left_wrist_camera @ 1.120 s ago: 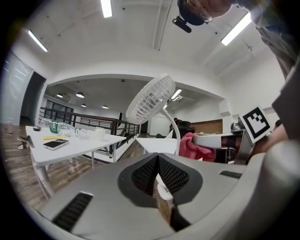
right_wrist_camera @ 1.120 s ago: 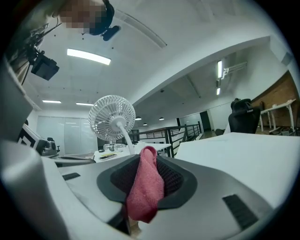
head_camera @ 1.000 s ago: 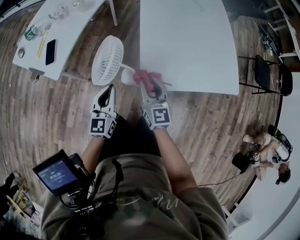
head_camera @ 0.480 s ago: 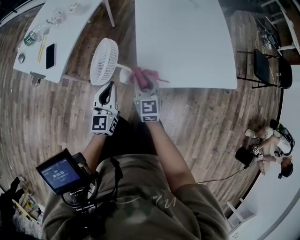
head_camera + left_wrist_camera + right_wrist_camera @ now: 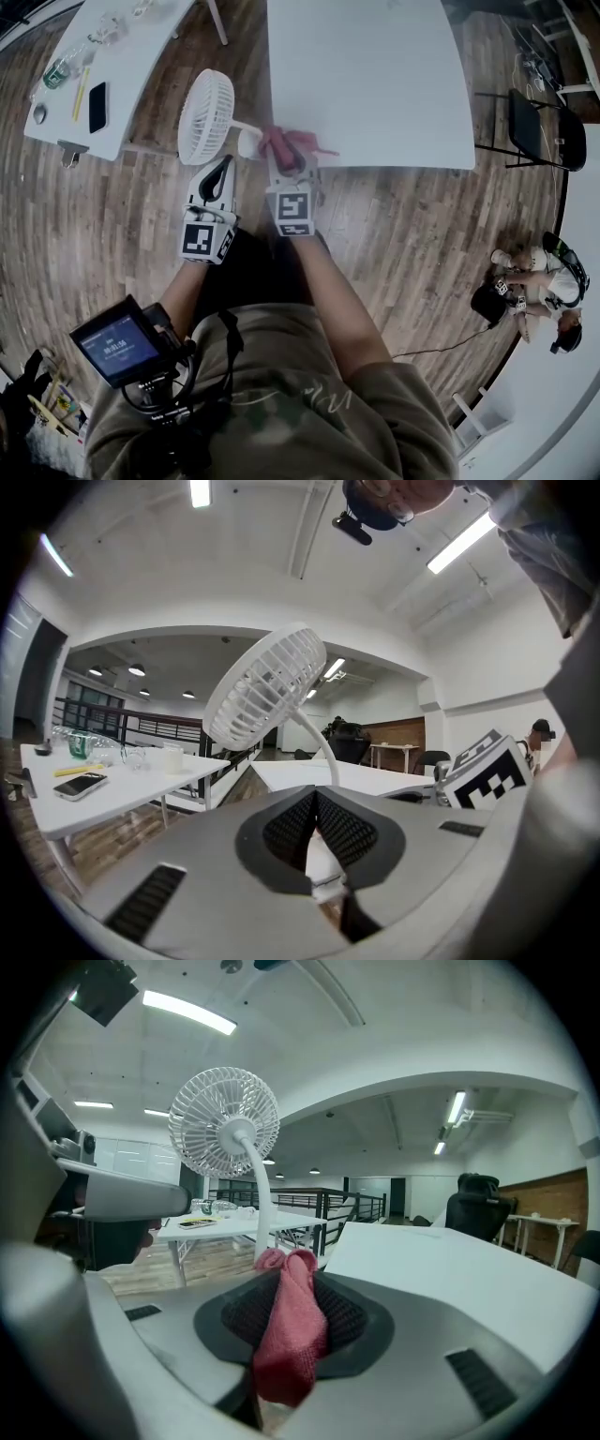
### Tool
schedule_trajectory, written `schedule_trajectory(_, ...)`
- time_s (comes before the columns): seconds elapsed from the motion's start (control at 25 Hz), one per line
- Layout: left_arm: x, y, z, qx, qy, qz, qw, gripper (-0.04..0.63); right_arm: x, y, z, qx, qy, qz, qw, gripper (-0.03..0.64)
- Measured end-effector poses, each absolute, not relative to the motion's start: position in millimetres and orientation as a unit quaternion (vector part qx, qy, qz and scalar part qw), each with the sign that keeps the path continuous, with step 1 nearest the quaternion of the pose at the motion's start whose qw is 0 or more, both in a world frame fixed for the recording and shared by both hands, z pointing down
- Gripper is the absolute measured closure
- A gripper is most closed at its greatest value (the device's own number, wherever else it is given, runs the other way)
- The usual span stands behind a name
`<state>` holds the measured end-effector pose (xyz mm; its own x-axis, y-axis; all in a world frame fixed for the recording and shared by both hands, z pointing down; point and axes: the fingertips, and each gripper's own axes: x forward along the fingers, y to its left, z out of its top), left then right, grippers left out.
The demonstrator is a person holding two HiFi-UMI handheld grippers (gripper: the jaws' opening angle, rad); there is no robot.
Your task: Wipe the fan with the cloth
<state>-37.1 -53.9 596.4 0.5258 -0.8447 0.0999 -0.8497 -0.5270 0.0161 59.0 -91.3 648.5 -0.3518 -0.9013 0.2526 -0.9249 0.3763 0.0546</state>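
Observation:
A white desk fan [image 5: 206, 115] stands on the near left corner of the big white table [image 5: 375, 75], its round grille tilted up on a curved stalk. My right gripper [image 5: 286, 167] is just right of the fan's base and shut on a pink cloth [image 5: 286, 148], which bunches up between its pads [image 5: 342, 1312]. The cloth [image 5: 291, 1326] hangs over the jaws, with the fan [image 5: 225, 1121] ahead and to the left. My left gripper [image 5: 222, 164] hovers below the fan's grille [image 5: 265, 686], off the table's edge. The left gripper [image 5: 316, 808] is shut and holds nothing.
A second white table [image 5: 141, 56] at the left carries a phone [image 5: 98, 94], a bottle [image 5: 58, 67] and glasses. A black chair [image 5: 539, 141] stands at the right. People sit on the wooden floor [image 5: 530, 281] at the lower right.
The right gripper with the cloth has drawn slightly closer to the fan's base. The left gripper has barely shifted. Neither gripper's jaws have changed.

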Motion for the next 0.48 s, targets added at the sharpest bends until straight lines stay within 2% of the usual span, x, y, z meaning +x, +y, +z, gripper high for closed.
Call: schedule_trajectory(0.48,-34.6,-55.7,595.5,0.877,-0.476,0.036,0.049,0.575,89.4,-83.5,663.1,0.583,-0.798,0.094,0.124,0.482)
